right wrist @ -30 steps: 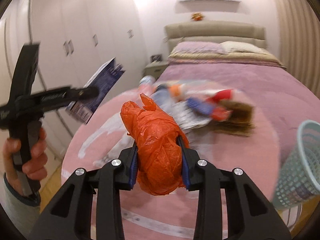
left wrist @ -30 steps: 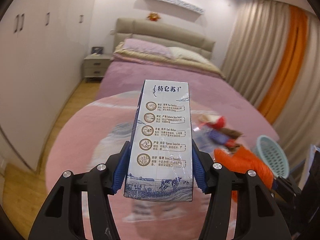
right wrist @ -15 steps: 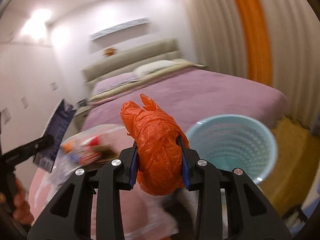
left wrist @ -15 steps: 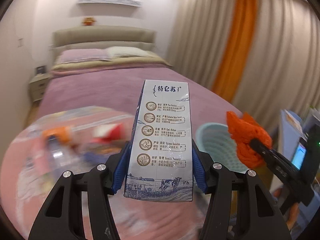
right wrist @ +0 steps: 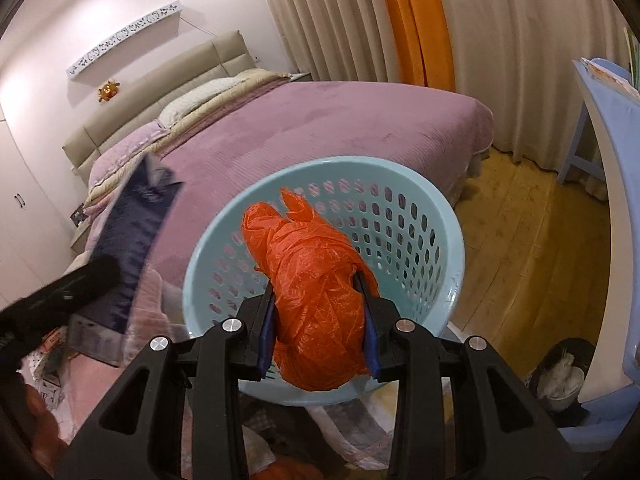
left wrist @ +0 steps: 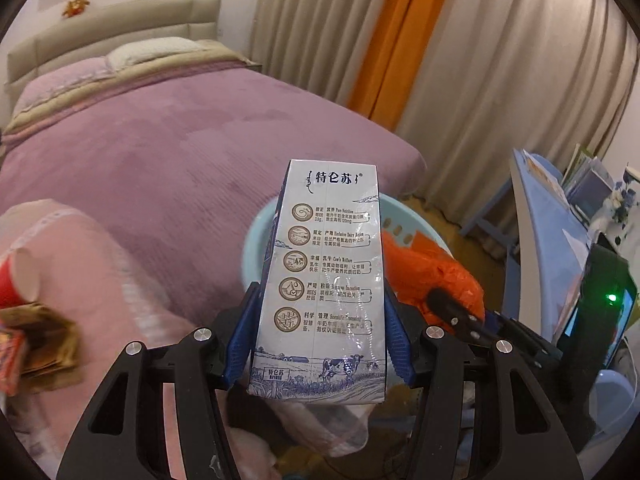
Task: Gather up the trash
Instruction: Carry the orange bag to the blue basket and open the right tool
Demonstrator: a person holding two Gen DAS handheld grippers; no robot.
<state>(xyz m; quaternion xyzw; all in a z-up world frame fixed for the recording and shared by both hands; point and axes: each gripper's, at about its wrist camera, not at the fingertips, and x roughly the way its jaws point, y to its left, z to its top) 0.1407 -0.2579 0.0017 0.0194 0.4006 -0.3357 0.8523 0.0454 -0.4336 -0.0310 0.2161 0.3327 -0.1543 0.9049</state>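
My left gripper (left wrist: 320, 332) is shut on an upright white-and-blue milk carton (left wrist: 326, 280), held in front of a light blue perforated basket (left wrist: 256, 236) that the carton mostly hides. My right gripper (right wrist: 318, 332) is shut on a crumpled orange plastic bag (right wrist: 316, 292) and holds it over the basket's (right wrist: 424, 216) open mouth. The bag also shows in the left wrist view (left wrist: 432, 276), right of the carton. The carton shows blurred at the left of the right wrist view (right wrist: 136, 240).
A pink round table (left wrist: 100, 288) at the left carries a red paper cup (left wrist: 16, 280) and wrappers (left wrist: 44, 352). A purple bed (right wrist: 320, 128) lies behind the basket. A blue desk (right wrist: 612, 152) stands at the right, with a small dark bin (right wrist: 564, 372) below it.
Both grippers swung right, away from the pink table toward the basket. The orange bag now hangs over the basket's opening and the carton is close in front of it.
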